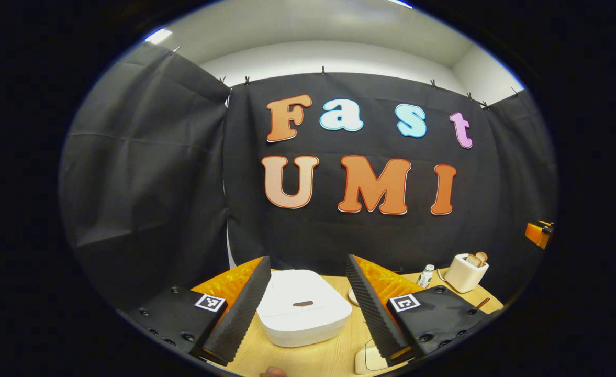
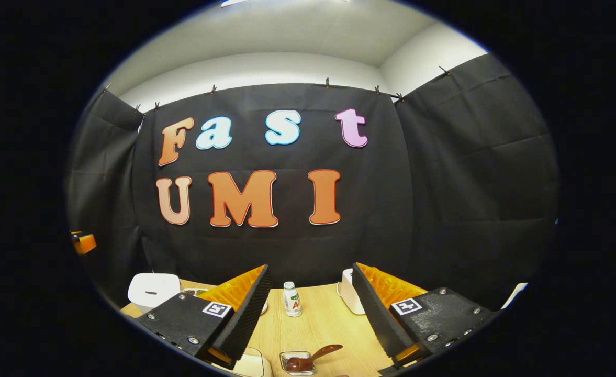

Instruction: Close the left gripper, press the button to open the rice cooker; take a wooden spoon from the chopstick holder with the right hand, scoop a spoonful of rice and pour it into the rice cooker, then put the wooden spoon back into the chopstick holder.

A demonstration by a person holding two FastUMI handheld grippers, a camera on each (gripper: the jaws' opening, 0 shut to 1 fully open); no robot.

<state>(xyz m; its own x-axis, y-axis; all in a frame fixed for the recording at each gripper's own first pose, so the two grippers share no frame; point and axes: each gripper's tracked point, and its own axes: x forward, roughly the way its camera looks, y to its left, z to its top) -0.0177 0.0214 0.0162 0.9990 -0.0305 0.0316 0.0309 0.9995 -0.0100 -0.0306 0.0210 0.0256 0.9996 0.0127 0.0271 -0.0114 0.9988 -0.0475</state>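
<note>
The white rice cooker (image 1: 302, 314) sits on the wooden table with its lid down and a small brown button (image 1: 302, 303) on top. It lies just beyond and between the spread fingers of my left gripper (image 1: 308, 259), which is open and holds nothing. The cream chopstick holder (image 1: 465, 273) stands at the back right with wooden handles (image 1: 478, 258) poking out. In the right gripper view, the holder (image 2: 345, 290) peeks from behind one finger of my right gripper (image 2: 311, 267), which is open and empty. The cooker (image 2: 153, 290) is far left there.
A small white bottle (image 2: 291, 299) stands mid-table, also near the holder (image 1: 426, 276). A small clear dish (image 2: 298, 362) at the front holds a dark brown spoon (image 2: 323, 352). A cream object (image 1: 368, 361) lies by the table's near edge. Black cloth walls the table's back and sides.
</note>
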